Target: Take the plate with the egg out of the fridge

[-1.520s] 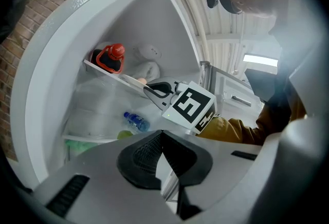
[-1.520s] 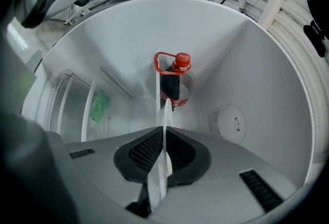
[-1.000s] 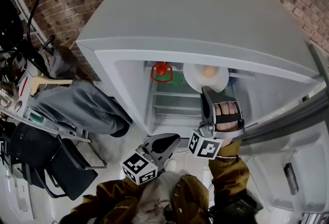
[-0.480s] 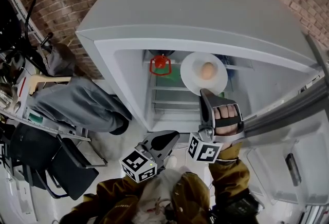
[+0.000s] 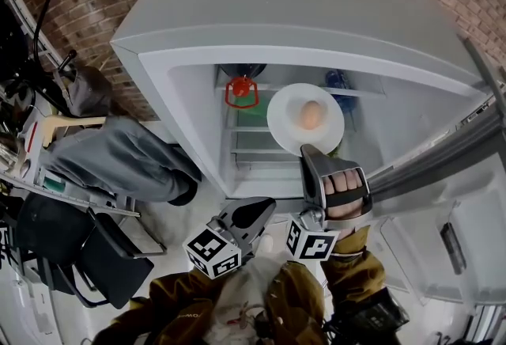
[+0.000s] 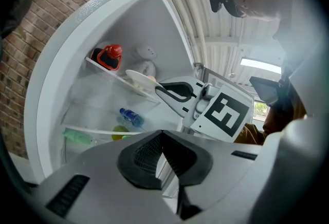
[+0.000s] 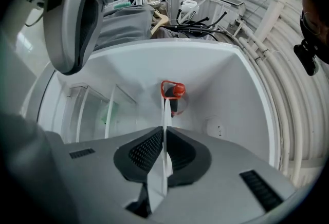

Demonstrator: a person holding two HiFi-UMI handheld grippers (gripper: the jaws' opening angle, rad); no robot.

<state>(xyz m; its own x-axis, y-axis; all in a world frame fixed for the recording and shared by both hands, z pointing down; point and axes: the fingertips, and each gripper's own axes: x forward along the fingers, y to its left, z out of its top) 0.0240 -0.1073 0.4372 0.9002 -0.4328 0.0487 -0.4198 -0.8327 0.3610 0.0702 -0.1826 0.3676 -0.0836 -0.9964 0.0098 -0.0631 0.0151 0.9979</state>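
Observation:
A white plate with a brown egg on it hangs level in the fridge's open mouth, in front of the upper shelf. My right gripper is shut on the plate's near rim. In the right gripper view the plate shows edge-on, clamped between the jaws. My left gripper hangs lower and nearer to me, shut with nothing in it. In the left gripper view it points at the fridge, with the plate and the right gripper ahead.
A red-capped container and a blue bottle stand on the upper shelf behind the plate. The open fridge door stands at the right. A seated person's grey trouser legs and a black chair are at the left.
The right gripper has drawn the plate with the egg out of the fridge toward me and slightly left. The left gripper has barely moved.

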